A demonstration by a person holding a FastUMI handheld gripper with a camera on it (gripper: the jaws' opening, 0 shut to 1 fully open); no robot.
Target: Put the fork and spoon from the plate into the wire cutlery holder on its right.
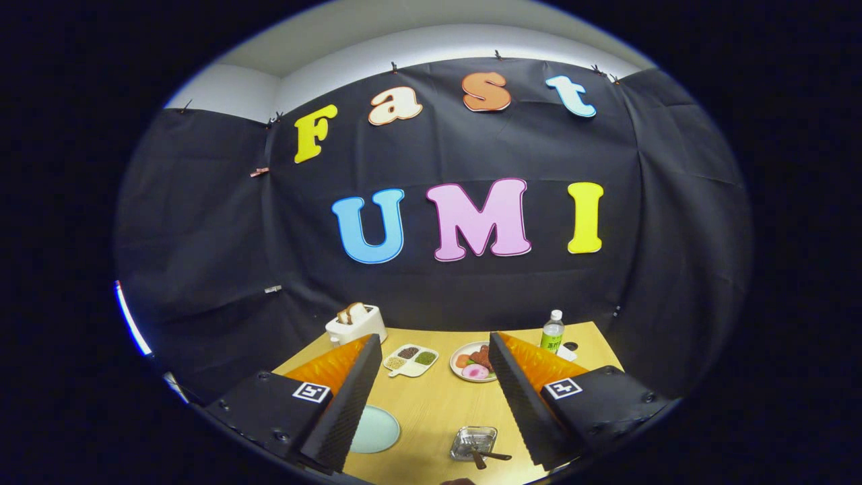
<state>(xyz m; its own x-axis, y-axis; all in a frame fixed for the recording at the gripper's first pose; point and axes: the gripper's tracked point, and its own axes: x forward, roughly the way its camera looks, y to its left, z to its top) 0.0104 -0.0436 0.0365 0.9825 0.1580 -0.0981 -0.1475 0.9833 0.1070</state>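
1. The toaster stands at the bench's far left.
2. Right of it lie a divided tray, food plate and bottle.
3. Nearer, the plate lies left of the wire cutlery holder.

likely staged booth: cloth wall, table

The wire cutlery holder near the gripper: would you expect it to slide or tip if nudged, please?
The wire cutlery holder looks low and open-meshed, so probably light; a nudge would likely slide it on the smooth table rather than tip it. The open gripper touches nothing.
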